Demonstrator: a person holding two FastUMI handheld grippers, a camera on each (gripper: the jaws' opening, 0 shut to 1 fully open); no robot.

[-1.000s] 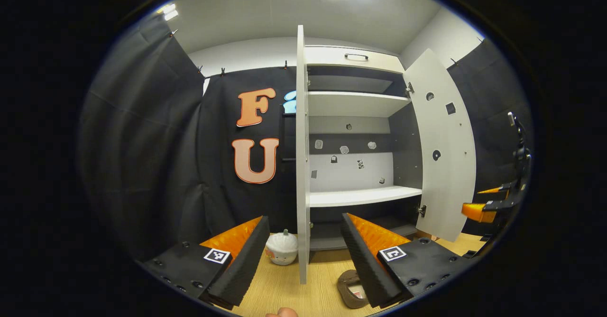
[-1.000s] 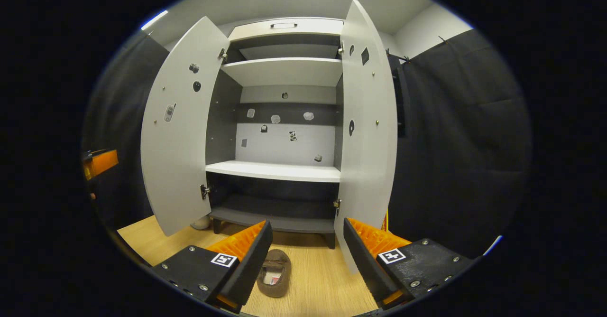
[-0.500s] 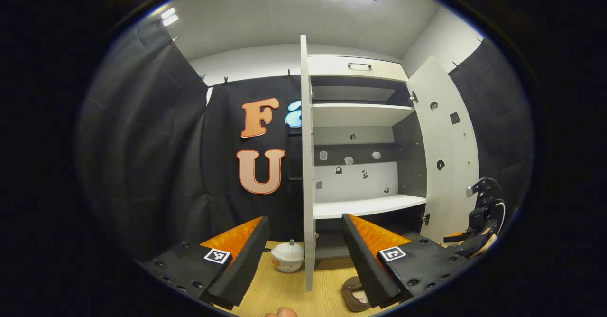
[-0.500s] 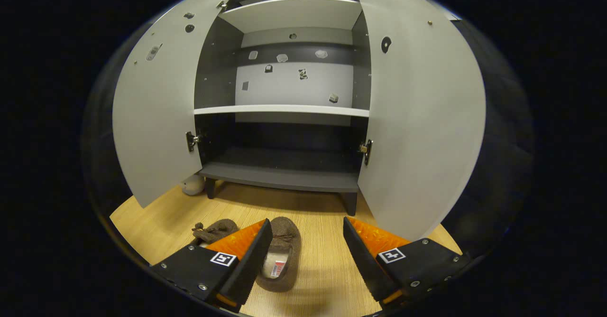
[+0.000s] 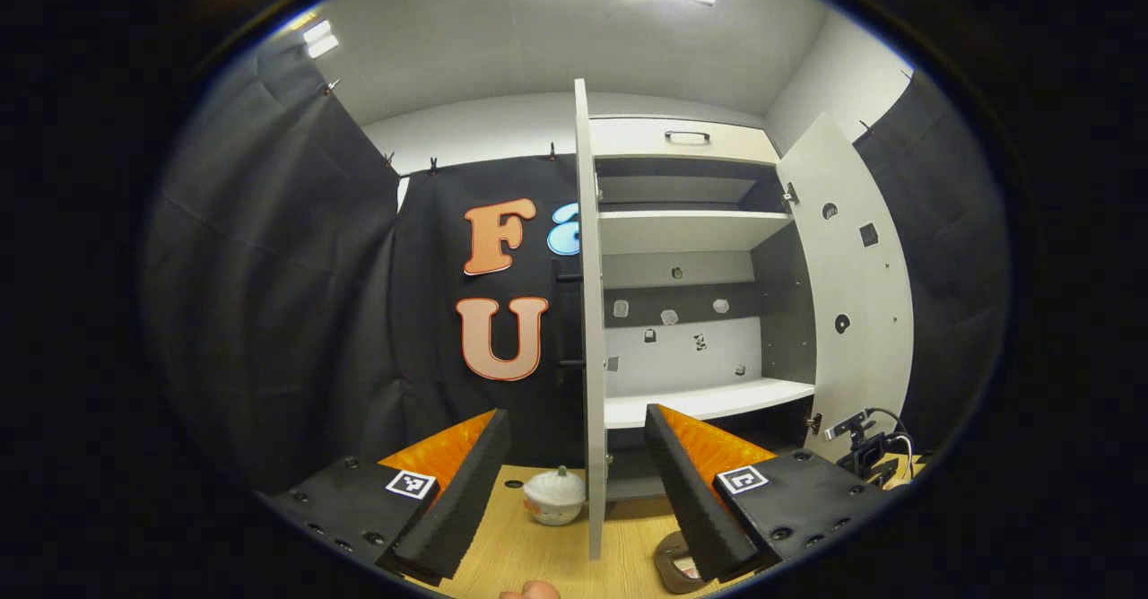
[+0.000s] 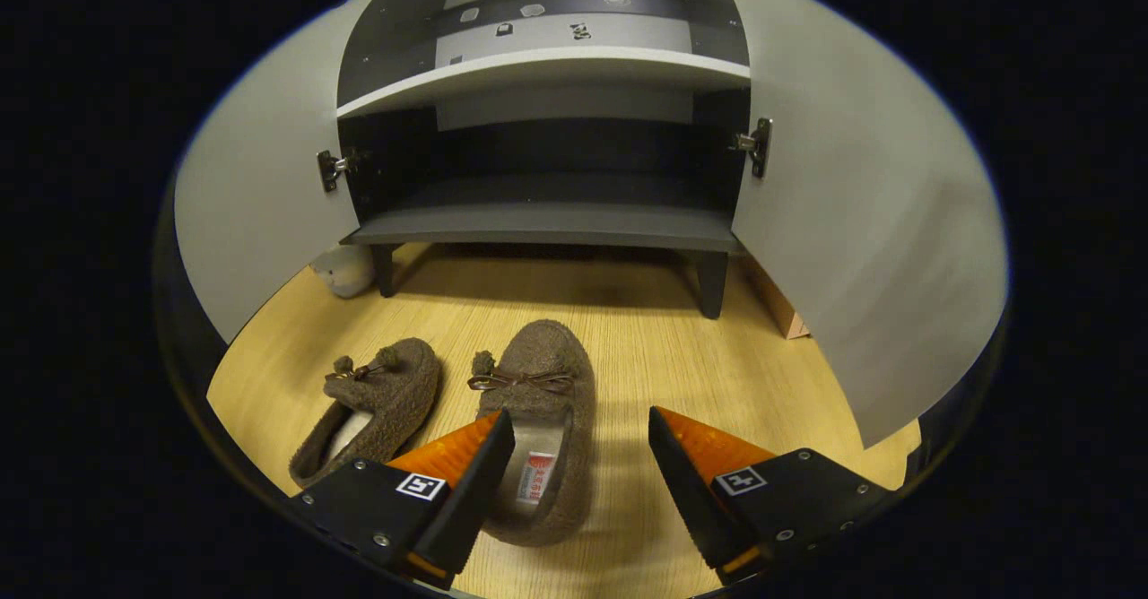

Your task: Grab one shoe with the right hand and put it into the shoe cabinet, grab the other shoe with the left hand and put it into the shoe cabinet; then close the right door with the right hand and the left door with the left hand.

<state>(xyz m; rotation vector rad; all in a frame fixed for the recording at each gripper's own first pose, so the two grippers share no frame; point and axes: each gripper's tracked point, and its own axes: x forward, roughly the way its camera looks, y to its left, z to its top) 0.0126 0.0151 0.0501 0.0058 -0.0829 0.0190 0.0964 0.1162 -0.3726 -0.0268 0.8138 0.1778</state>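
Note:
Two brown fuzzy slippers lie on the wooden floor in front of the open shoe cabinet [image 6: 547, 222]. The right slipper [image 6: 543, 420] lies just ahead of my right gripper [image 6: 578, 473], which is open, its left finger over the slipper's heel opening. The left slipper [image 6: 372, 406] lies beside it, apart. Both cabinet doors stand wide: the left door [image 6: 260, 213] and the right door [image 6: 861, 240]. In the left gripper view my left gripper [image 5: 574, 482] is open and holds nothing, facing the edge of the left door [image 5: 587, 330]. A slipper's heel [image 5: 673, 568] peeks out by its right finger.
A small white pumpkin-shaped object [image 5: 554, 494] sits on the floor left of the cabinet, also seen beside the cabinet leg [image 6: 345, 269]. A cardboard-coloured box [image 6: 778, 308] stands behind the right door. The other gripper with its cables [image 5: 865, 451] shows low at the right.
My right gripper has dropped and tilted down toward the floor, bringing both slippers into view and closing on the right one. The left gripper view has drifted slightly.

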